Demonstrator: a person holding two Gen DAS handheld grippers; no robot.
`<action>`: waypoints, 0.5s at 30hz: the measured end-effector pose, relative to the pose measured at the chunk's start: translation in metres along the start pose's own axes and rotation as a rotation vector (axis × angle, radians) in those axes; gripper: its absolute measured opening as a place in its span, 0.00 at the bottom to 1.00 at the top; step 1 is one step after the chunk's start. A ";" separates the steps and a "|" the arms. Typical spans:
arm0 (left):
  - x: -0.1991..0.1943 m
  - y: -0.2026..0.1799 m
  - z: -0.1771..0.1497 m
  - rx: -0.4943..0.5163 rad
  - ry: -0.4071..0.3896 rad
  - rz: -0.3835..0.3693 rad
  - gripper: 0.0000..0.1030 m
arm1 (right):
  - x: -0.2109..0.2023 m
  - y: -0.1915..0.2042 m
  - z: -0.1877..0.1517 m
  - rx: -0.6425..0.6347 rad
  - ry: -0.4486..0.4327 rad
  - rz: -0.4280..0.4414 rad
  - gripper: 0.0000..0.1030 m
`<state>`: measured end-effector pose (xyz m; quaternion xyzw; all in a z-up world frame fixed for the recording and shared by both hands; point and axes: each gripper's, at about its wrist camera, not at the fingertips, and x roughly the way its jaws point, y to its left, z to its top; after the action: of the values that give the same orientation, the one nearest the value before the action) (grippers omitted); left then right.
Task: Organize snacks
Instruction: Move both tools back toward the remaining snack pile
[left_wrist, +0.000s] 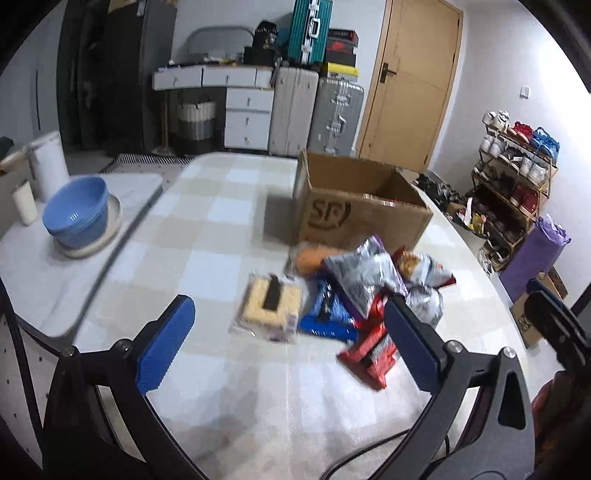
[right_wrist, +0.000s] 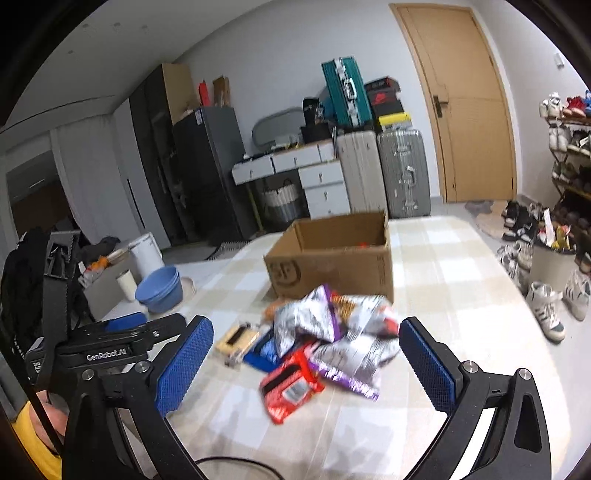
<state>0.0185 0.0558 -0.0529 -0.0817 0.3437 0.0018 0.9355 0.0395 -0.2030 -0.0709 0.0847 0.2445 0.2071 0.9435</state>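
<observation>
A pile of snack packets lies on the checked table in front of an open cardboard box (left_wrist: 354, 206) (right_wrist: 332, 254). The pile holds silver bags (left_wrist: 360, 280) (right_wrist: 306, 325), a red packet (left_wrist: 369, 354) (right_wrist: 291, 387), a blue packet (left_wrist: 325, 317) (right_wrist: 260, 356), a yellow cracker pack (left_wrist: 271, 306) (right_wrist: 236, 341) and an orange bag (left_wrist: 314, 256). My left gripper (left_wrist: 290, 328) is open and empty, held above the table short of the pile. My right gripper (right_wrist: 306, 349) is open and empty, also short of the pile. Something red shows inside the box.
Stacked blue bowls (left_wrist: 77, 212) (right_wrist: 160, 286) sit on a plate at the table's left, beside a white cylinder (left_wrist: 25, 201). Suitcases (left_wrist: 314, 110) and white drawers stand at the back wall. A shoe rack (left_wrist: 517, 177) and shoes (right_wrist: 546, 306) are right of the table.
</observation>
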 end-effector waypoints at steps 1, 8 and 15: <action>0.004 -0.001 -0.001 -0.002 0.007 -0.007 0.99 | 0.005 0.000 -0.001 -0.002 0.012 0.004 0.99; 0.019 -0.018 -0.001 0.039 0.014 -0.038 0.99 | 0.014 -0.001 -0.002 0.023 0.015 0.003 0.99; 0.042 -0.033 -0.012 0.053 0.045 -0.143 0.99 | 0.017 -0.018 -0.004 0.077 0.028 -0.034 0.99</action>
<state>0.0450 0.0197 -0.0841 -0.0812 0.3580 -0.0761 0.9271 0.0572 -0.2114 -0.0864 0.1139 0.2669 0.1826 0.9394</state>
